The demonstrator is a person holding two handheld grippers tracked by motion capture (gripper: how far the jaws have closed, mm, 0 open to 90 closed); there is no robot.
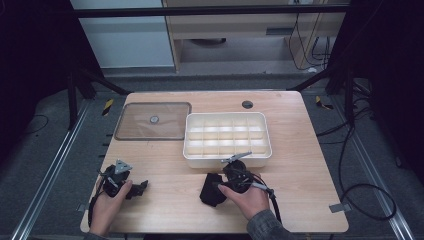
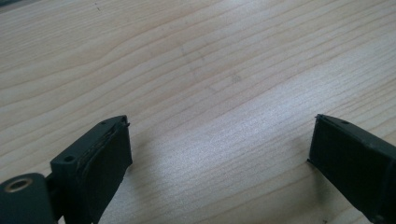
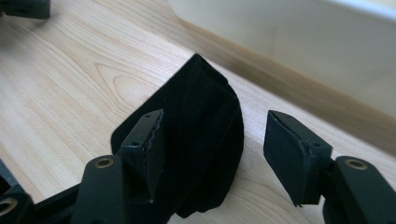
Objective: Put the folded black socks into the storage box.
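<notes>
Right gripper [image 3: 212,144]: low over the black cloth, jaws wide apart, one jaw resting over the cloth, nothing gripped.
Black cloth [image 3: 201,135]: folded, flat on the bench [image 1: 300,165], just in front of the white divided tray [image 1: 227,140].
Left gripper [image 2: 219,154]: near the bench's front left corner, jaws wide, bare wood between them.
Clear lid [image 1: 152,121]: flat on the bench, left of the tray, touching or nearly so.
</notes>
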